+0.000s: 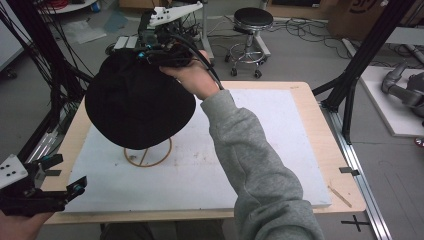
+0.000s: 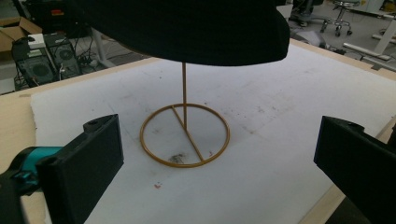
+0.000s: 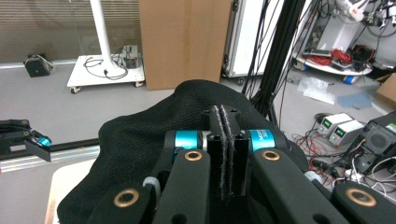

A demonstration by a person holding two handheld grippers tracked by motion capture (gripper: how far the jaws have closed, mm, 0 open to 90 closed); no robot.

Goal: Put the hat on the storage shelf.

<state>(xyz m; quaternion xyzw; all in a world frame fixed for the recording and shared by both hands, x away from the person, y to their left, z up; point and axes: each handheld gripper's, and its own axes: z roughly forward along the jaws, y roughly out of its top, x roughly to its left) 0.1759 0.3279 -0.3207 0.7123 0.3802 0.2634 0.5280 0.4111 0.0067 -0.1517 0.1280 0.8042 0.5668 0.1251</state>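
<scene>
1. Nearest the high camera, a grey sleeve (image 1: 260, 165) reaches up from the bottom edge across the white tabletop (image 1: 280, 150).
2. At the end of that arm, the right hand-held gripper (image 1: 150, 56) pinches the far edge of a black hat (image 1: 137, 102), which hangs over the left half of the tabletop.
3. Below the hat sits the round base of a gold wire stand (image 1: 147, 155); whether the hat rests on the stand's top I cannot tell.
4. At the bottom left corner, the left hand-held gripper (image 1: 55, 177) waits off the tabletop's near edge, jaws spread wide and holding nothing.
5. From the left gripper view, the two black jaws stand far apart, the stand (image 2: 185, 135) between them farther off, its thin post rising into the underside of the hat (image 2: 187, 28).
6. From the right gripper view, the jaws are pressed together on a fold of the hat (image 3: 140, 135), dark knitted-looking cloth bunching around them.
7. Judging by its sag and folds, the hat is soft, light and unbreakable; a pinch at the rim holds it well, though it will droop and swing.
</scene>
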